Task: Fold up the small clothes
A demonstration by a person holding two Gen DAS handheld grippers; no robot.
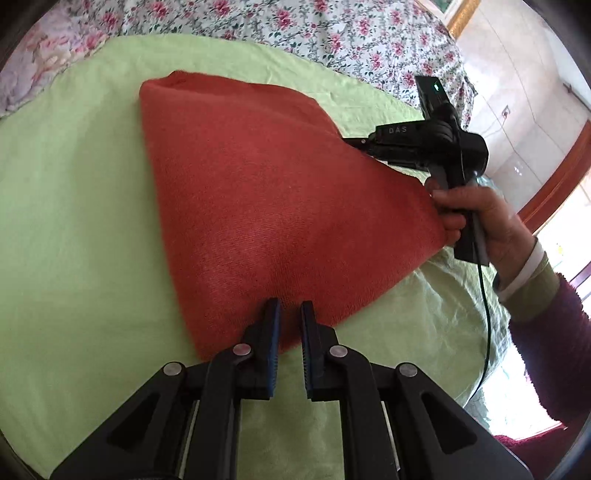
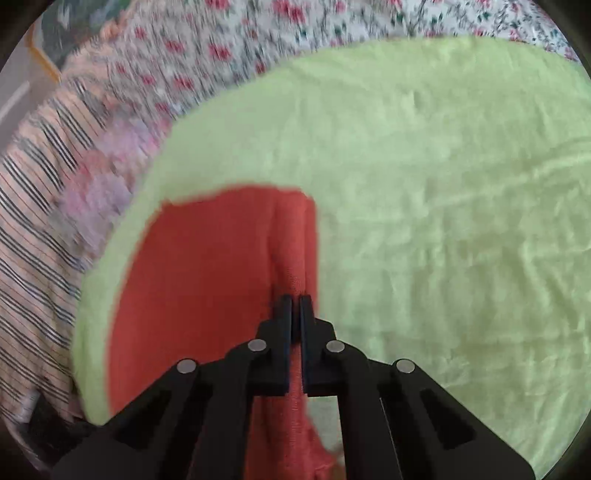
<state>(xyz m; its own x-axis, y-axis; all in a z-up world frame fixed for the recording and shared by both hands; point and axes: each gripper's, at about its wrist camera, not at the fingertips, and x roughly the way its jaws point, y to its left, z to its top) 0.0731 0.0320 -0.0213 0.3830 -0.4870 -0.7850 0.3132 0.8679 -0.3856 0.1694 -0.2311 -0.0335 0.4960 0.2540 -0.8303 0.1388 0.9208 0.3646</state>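
On a green sheet (image 1: 74, 177) spread over a floral bedcover (image 1: 332, 29) lies a red cloth (image 1: 266, 192), the one garment in view, folded into a rough triangle with its narrow end toward the left wrist camera. From that camera, the left gripper (image 1: 289, 308) sits at the cloth's near edge; its blue-padded fingers (image 1: 274, 332) stand nearly together with red fabric in the narrow gap, though whether the pads actually pinch it cannot be told. At the cloth's right corner, a hand (image 1: 476, 218) in a purple sleeve (image 1: 550, 354) holds the right gripper's handle (image 1: 454, 155), with a dark cable (image 1: 487, 317) trailing down from it. From the right wrist camera, the right gripper (image 2: 295, 301) has its jaws clamped on a raised ridge of the cloth (image 2: 207, 280), fabric bunched between the fingers and running back beneath them. This view is blurred; a striped fabric (image 2: 33, 206) lies at the left beyond the sheet.
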